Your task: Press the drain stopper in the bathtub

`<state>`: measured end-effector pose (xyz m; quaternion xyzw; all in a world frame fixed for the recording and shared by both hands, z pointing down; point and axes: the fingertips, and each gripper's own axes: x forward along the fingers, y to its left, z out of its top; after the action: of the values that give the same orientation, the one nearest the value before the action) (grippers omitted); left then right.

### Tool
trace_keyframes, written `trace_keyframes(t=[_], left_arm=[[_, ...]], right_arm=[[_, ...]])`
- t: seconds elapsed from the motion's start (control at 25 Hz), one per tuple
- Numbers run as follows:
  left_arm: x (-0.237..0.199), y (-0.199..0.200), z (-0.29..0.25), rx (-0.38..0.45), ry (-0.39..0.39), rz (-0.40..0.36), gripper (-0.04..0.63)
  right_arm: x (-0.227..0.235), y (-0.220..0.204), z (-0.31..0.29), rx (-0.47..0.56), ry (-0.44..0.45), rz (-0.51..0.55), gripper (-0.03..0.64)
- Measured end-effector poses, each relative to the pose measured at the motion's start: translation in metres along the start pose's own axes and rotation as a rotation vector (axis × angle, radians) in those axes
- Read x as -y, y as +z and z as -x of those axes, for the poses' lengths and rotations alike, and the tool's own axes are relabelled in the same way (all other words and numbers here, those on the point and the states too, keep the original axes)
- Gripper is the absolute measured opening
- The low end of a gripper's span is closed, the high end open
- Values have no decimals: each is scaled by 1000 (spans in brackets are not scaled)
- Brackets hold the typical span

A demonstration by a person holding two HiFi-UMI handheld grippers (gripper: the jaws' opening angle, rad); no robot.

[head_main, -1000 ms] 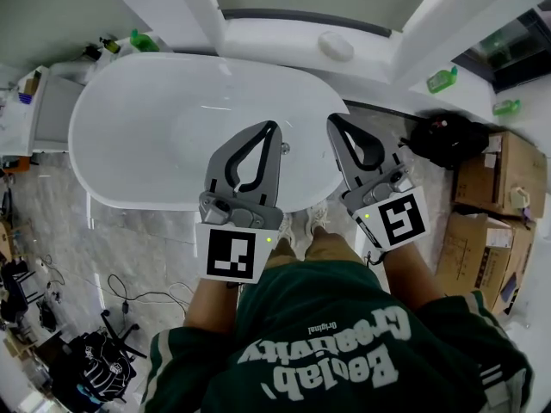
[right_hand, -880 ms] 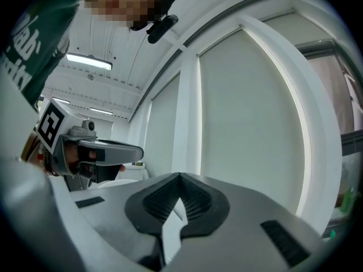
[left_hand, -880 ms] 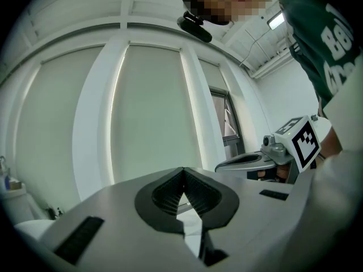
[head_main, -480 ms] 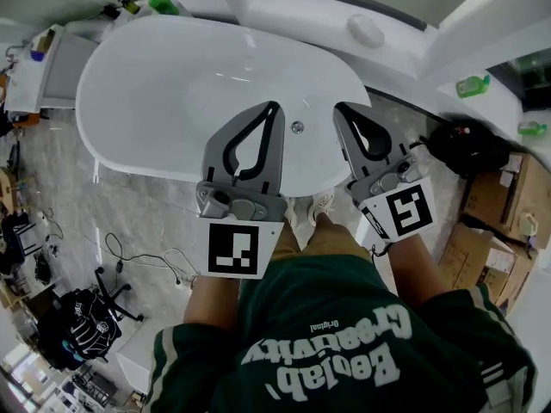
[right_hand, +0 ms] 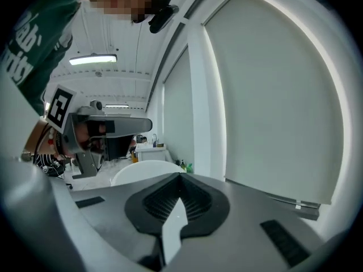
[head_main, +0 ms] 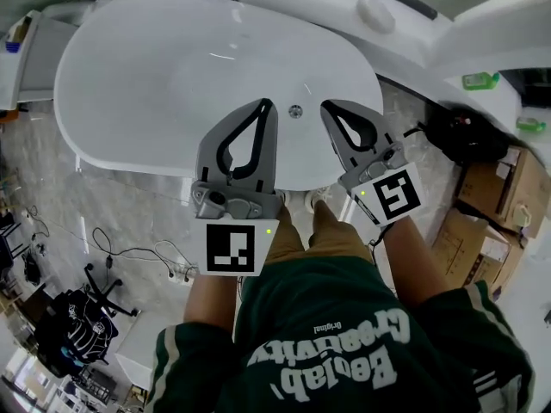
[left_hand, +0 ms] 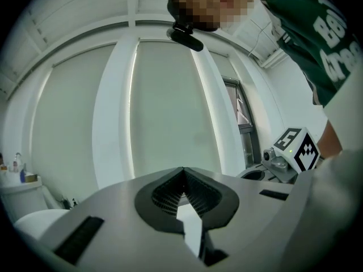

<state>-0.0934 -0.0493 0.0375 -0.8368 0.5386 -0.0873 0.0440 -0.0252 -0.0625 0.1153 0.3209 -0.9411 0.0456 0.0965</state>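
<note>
Head view looked steeply down on a white oval freestanding bathtub (head_main: 172, 76). Its long axis ran left to right across the picture, and the person stood at its near long side, toward the right-hand end. Two pairs of grey tongs reached out over that near side.

The left tongs (head_main: 269, 103) were pressed together at the tips with nothing between them. The left gripper view showed the ribbed pads meeting, with only pale window blinds (left_hand: 170, 112) beyond. The right tongs (head_main: 327, 106) were likewise closed and empty in the right gripper view.

The small round chrome drain stopper (head_main: 295, 110) sat on the tub floor close to the near wall. In the head view it fell in the gap between the two tips, about level with them and about as near one as the other. Which tip was truly closer in depth could not be told.

Neither gripper view held the stopper, since both looked across the room rather than into the tub. The stopper therefore probably lay below the tips, not ahead of them. Whichever tongs pressed it would likely need tipping downward and a small shift inward toward the gap.
</note>
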Motion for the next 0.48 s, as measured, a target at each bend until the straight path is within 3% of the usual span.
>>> trace_keyframes(t=[0.32, 0.48], left_arm=[[-15, -94, -14, -37, -73, 62, 6], [-15, -136, -27, -39, -77, 43, 6]], right_arm=[[-16, -67, -48, -103, -79, -70, 14], [-12, -96, -59, -122, -99, -93, 14]])
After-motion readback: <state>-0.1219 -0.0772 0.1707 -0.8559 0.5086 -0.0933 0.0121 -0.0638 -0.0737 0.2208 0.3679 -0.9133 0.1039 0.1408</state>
